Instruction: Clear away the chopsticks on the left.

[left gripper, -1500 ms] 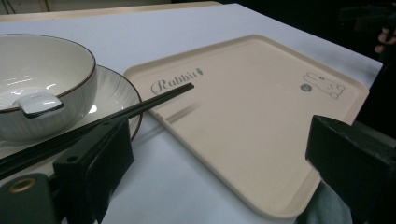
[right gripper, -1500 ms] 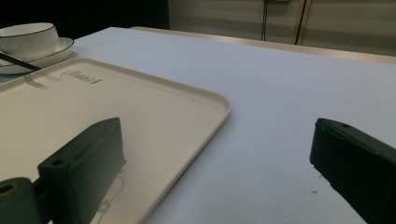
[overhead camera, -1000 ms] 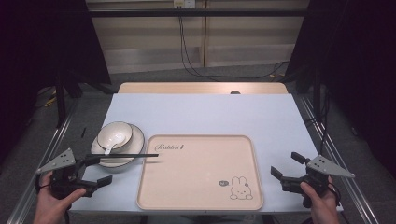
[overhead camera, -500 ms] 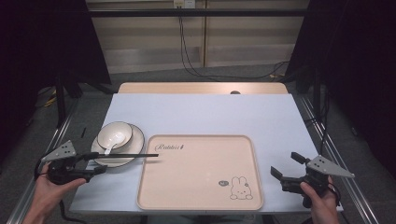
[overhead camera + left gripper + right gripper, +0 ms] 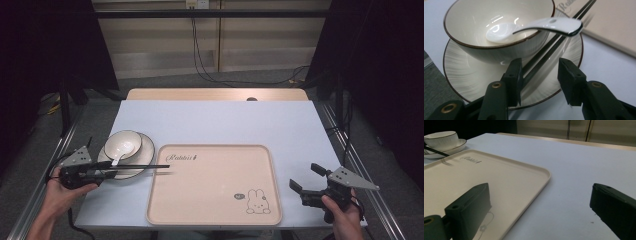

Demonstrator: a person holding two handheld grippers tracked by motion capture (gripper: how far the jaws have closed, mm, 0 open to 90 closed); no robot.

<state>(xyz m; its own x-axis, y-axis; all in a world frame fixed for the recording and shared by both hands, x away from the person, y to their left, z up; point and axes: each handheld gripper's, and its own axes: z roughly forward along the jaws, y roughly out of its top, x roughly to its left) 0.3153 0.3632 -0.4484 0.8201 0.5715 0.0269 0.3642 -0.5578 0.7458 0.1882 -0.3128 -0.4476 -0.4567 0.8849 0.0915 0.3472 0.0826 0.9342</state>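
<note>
Chopsticks: pair of thin black chopsticks (image 5: 541,58) lying across the near rim of the plate, tips stretching out over the tray's corner; the handle ends sit between the left tool's jaws, so these are judged the thing being taken
Left gripper: black two-jaw gripper (image 5: 540,75) held in the person's left hand, brought in low along the sticks; its jaws have just been closing, one pad touching the sticks, the other standing off with a gap; not yet a clamp
Right gripper: matching black tool (image 5: 306,182) at the table's right edge beside the tray; jaws spread wide, nothing between them; judged to be waiting its turn
Bowl: white ceramic bowl with a dark rim line (image 5: 499,27), seated on the plate, probably to keep the set together
Spoon: white ceramic soup spoon (image 5: 536,27), scoop down in the bowl, handle propped over the rim above the chopsticks
Plate: white ribbed ceramic plate with a dark edge (image 5: 464,75), under the bowl, at the table's left
Tray: beige rounded plastic tray with a rabbit drawing (image 5: 210,200), bare, in the middle; judged the place to lay the setting
Table: pale blue tabletop (image 5: 220,120)
Count: chopsticks two; grippers two; bowl one; spoon one; plate one; tray one
</note>
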